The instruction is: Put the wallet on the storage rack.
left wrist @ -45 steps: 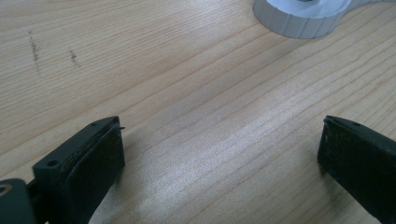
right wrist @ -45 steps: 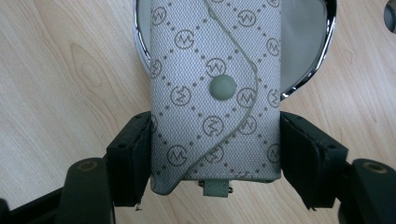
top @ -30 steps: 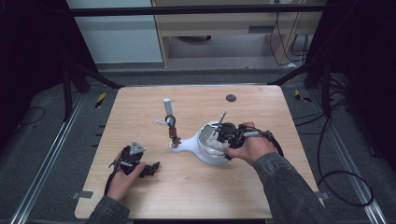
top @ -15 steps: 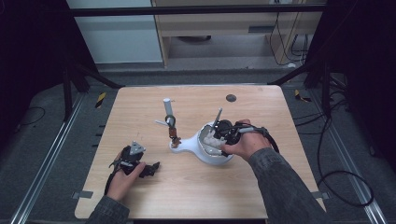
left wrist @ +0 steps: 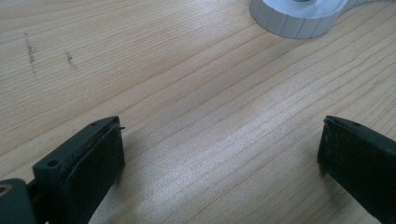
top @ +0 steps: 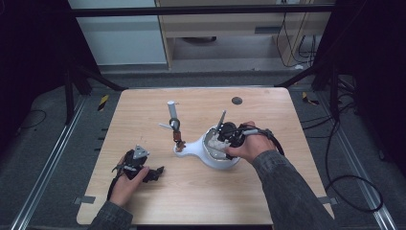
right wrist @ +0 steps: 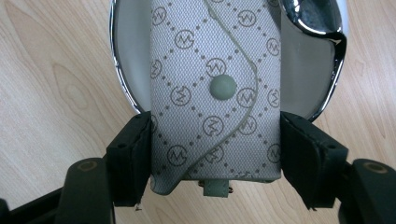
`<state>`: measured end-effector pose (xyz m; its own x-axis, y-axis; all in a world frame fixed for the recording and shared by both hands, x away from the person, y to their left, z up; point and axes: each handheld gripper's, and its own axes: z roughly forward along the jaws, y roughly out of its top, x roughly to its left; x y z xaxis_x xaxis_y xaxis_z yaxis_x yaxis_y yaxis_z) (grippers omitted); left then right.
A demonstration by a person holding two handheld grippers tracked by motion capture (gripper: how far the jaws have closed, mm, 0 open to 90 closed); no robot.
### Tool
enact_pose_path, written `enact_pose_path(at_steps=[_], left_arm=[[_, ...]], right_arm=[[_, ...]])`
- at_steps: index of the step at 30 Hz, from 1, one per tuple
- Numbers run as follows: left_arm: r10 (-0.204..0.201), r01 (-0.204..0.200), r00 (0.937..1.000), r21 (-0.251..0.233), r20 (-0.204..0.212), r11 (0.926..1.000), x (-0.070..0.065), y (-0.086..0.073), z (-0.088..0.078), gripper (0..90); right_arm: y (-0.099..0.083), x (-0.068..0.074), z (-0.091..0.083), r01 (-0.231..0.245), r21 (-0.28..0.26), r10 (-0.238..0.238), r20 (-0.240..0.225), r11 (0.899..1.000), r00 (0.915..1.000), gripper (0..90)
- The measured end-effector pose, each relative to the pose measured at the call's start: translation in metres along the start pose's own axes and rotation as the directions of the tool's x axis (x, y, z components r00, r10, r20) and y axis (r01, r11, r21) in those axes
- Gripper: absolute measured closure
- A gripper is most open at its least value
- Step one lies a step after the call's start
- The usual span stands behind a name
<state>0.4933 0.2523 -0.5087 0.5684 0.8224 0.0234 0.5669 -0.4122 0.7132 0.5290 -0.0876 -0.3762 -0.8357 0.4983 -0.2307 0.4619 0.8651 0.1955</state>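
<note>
Pouch gripped over the white bowl

Nearest the person, the left gripper [top: 154, 173] lies low on the table [top: 201, 201] at its near left, held in the left hand [top: 125, 182]. Its jaws stand wide apart, nothing between them but bare wood, and a ribbed white rim [left wrist: 299, 21] shows beyond them in the left gripper view

Farther in and to the right, the right gripper [right wrist: 215, 154] has its jaws closed on a grey patterned pouch [right wrist: 215, 93], one pad pressing each long side. The pouch has a curved flap with a round snap [right wrist: 222, 87] and a small tab at its near end. It hangs partly over the white bowl [top: 210, 155], whose chrome rim [right wrist: 322, 28] frames its far end. In the high view the right hand [top: 251, 146] sits at the bowl's right edge

The bowl has a handle pointing left, touching a small brown thing [top: 179, 140]. Beyond that, an upright grey stick [top: 171, 111] stands near the table's middle, and a dark disc [top: 236, 100] lies near the far edge
</note>
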Motion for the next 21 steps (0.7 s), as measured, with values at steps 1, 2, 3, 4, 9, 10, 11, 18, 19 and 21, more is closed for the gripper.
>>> enact_pose_path(at_steps=[1, 2, 3, 4, 9, 10, 11, 18, 19, 21], left_arm=[[0.000, 0.000, 1.0000, 0.001, 0.000, 1.0000, -0.0001, 0.0001, 0.0000, 0.0], [0.000, 0.000, 1.0000, 0.001, 0.000, 1.0000, -0.0001, 0.0001, 0.0000, 0.0], [0.000, 0.000, 1.0000, 0.001, 0.000, 1.0000, -0.0001, 0.0001, 0.0000, 0.0], [0.001, -0.001, 1.0000, 0.001, 0.000, 1.0000, -0.0001, 0.0001, 0.0000, 0.0], [0.002, -0.002, 1.0000, 0.000, 0.001, 1.0000, -0.0002, 0.0001, 0.0001, 0.0], [0.002, -0.002, 1.0000, 0.001, 0.001, 1.0000, -0.0002, 0.0001, 0.0001, 0.0], [0.002, -0.002, 1.0000, 0.000, 0.001, 1.0000, -0.0002, 0.0002, 0.0001, 0.0], [0.003, -0.003, 1.0000, 0.000, 0.001, 1.0000, -0.0004, 0.0002, 0.0001, 0.0], [0.003, -0.003, 1.0000, 0.000, 0.002, 1.0000, -0.0004, 0.0002, 0.0001, 0.0], [0.003, -0.003, 1.0000, 0.000, 0.002, 1.0000, -0.0004, 0.0002, 0.0002, 0.0]], right_arm=[[0.0006, -0.0001, 0.0005, -0.002, -0.002, 0.002, 0.001, 1.000, 1.0000, 31.1], [0.0011, -0.0004, 0.0008, 0.001, -0.001, -0.001, 0.001, 1.000, 1.0000, 31.1], [0.0014, -0.0007, 0.0013, 0.002, -0.001, -0.002, 0.001, 1.000, 1.0000, 31.1], [0.0017, -0.0006, 0.0017, 0.001, 0.000, -0.001, 0.001, 1.000, 1.0000, 31.1], [0.0032, -0.0009, 0.0039, 0.002, 0.001, -0.002, 0.000, 1.000, 1.0000, 31.2], [0.0036, -0.0007, 0.0043, 0.001, 0.002, -0.001, -0.001, 1.000, 1.0000, 31.1], [0.0041, -0.0005, 0.0046, 0.000, 0.005, 0.000, 0.000, 1.000, 1.0000, 31.1], [0.0059, -0.0013, 0.0086, 0.010, 0.005, -0.010, 0.005, 1.000, 0.9999, 31.1], [0.0059, -0.0012, 0.0089, 0.003, 0.009, -0.003, 0.003, 1.000, 1.0000, 31.1], [0.0061, -0.0014, 0.0099, -0.003, 0.009, 0.003, 0.002, 1.000, 1.0000, 31.1]])
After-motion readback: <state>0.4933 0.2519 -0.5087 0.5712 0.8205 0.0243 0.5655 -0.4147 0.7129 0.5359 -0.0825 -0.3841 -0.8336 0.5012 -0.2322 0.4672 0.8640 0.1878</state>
